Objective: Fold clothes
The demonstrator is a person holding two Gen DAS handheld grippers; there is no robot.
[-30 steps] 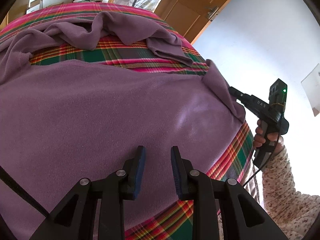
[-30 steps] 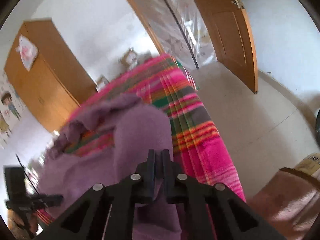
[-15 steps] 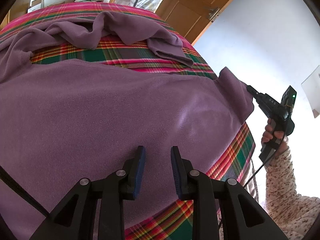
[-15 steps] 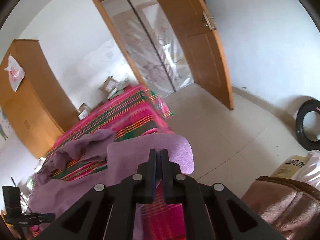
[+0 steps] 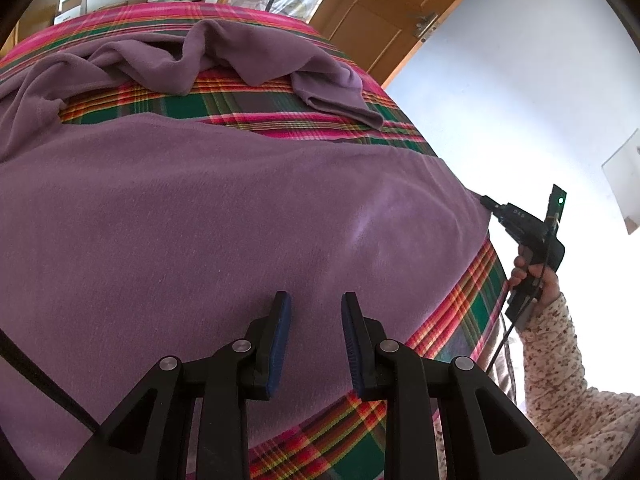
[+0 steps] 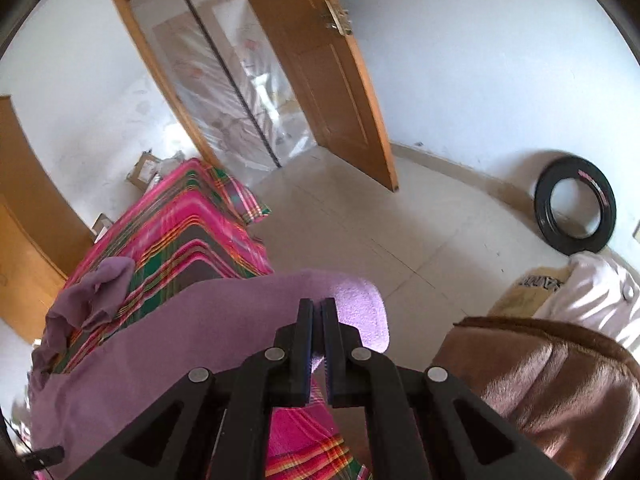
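Two hand-held grippers work one purple fleece garment [image 5: 224, 216] spread on a bed covered by a plaid blanket [image 5: 256, 100]. Left hand-held gripper [image 5: 314, 304] hovers over the near part of the garment, jaws parted with nothing between them; whether its tips touch the cloth cannot be told. Right hand-held gripper [image 6: 317, 308] is clenched on the garment's corner at the right edge of the bed, a rounded flap of fleece curling beyond its tips. In the left wrist view that gripper [image 5: 486, 202] sits just off the bed's right edge, borne by a hand [image 5: 534, 276] in a floral sleeve [image 5: 560, 360].

Edges and room: the garment's far edge runs across the bed, leaving a strip of bare blanket between it and a crumpled sleeve [image 5: 248, 56] at the far side. The near right corner of the bed shows a bare band of blanket. Beyond the right edge lies open tiled floor [image 6: 360, 216] reaching to a wooden door [image 6: 320, 80] and a tyre [image 6: 576, 208] against the wall; a brown cushion [image 6: 540, 380] stands near the right gripper.

Change from earlier frames: the held corner, formerly lifted and folded over the bed, is now drawn outward past the right edge, and the garment lies flatter. The left gripper has kept its place.
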